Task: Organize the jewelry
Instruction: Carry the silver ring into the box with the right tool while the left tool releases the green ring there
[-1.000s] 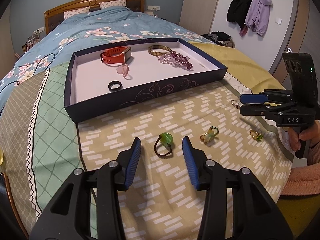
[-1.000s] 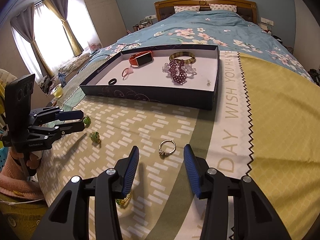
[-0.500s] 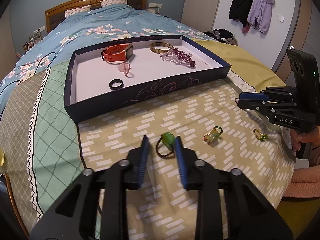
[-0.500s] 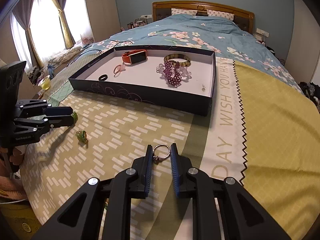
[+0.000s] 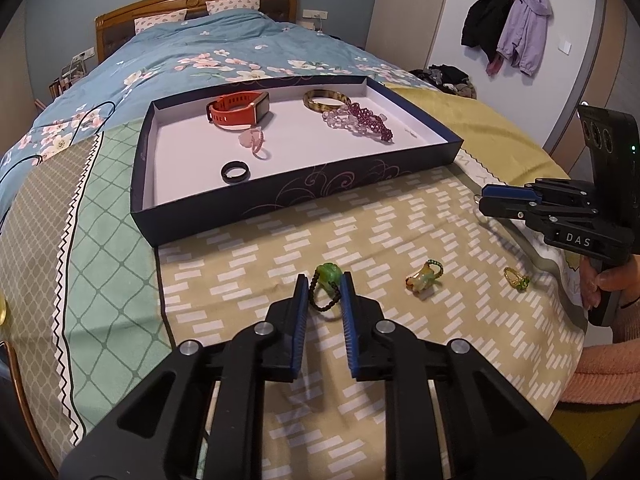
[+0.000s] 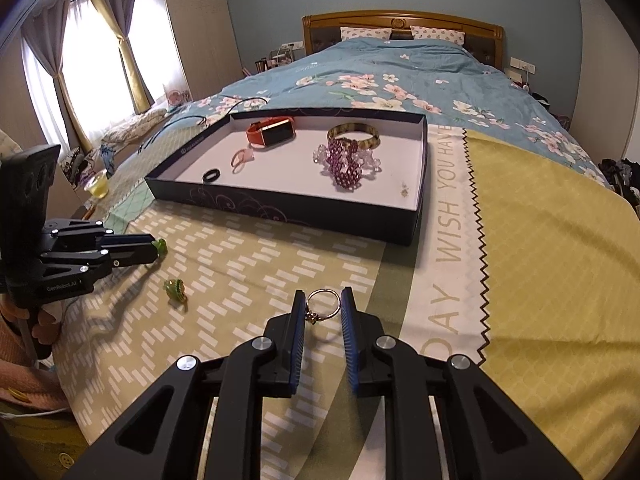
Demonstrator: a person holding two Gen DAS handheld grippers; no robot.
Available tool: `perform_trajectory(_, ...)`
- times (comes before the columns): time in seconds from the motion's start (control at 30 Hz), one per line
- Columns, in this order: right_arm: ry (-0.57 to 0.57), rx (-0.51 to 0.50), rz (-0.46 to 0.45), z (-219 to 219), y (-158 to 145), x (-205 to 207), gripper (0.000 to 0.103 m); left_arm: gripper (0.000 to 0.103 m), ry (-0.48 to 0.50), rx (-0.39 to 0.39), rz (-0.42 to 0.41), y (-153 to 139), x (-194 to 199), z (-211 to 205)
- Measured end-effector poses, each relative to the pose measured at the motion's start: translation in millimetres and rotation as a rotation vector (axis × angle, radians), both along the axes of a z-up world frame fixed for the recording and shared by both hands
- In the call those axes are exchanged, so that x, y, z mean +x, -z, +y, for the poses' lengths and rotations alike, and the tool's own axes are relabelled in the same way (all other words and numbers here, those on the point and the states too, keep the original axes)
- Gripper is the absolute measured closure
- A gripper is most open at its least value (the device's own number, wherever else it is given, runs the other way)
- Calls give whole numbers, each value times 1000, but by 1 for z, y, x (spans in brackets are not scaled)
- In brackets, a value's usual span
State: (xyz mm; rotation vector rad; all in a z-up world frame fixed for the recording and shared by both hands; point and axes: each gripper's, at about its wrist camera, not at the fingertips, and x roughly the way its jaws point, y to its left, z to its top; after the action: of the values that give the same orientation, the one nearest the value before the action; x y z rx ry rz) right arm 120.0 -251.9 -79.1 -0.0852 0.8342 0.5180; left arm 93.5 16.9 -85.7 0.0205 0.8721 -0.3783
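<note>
On the patterned bedspread, a ring with a green stone (image 5: 329, 274) and a dark beaded band sits between the blue pads of my left gripper (image 5: 325, 286). Its jaws are closing and press on the ring from both sides. My right gripper (image 6: 323, 300) is shut on a thin silver ring (image 6: 322, 291) with a small stone. Each gripper also shows side-on in the other view: the left gripper (image 6: 156, 248) at the left, the right gripper (image 5: 482, 198) at the right. The dark blue jewelry box (image 5: 280, 200) lies open beyond both.
The box holds an orange watch (image 5: 236, 112), a bangle (image 5: 326, 100), purple beads (image 5: 368, 122), a black ring (image 5: 236, 171) and a pink ring (image 5: 256, 144). A yellowish ring (image 5: 424, 278) and a gold-green ring (image 5: 518, 280) lie loose on the bedspread. A hand grips the right tool's handle.
Both grippers went from wide open around their rings to closed on them. Each ring now sits between the pads instead of lying free on the cloth.
</note>
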Motion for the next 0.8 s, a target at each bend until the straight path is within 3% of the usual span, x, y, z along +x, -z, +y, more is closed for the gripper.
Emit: perform_trajectory(0.8,-35,75,-82,18,-30,12,87,87,-31,-59,-121,-41,5,1)
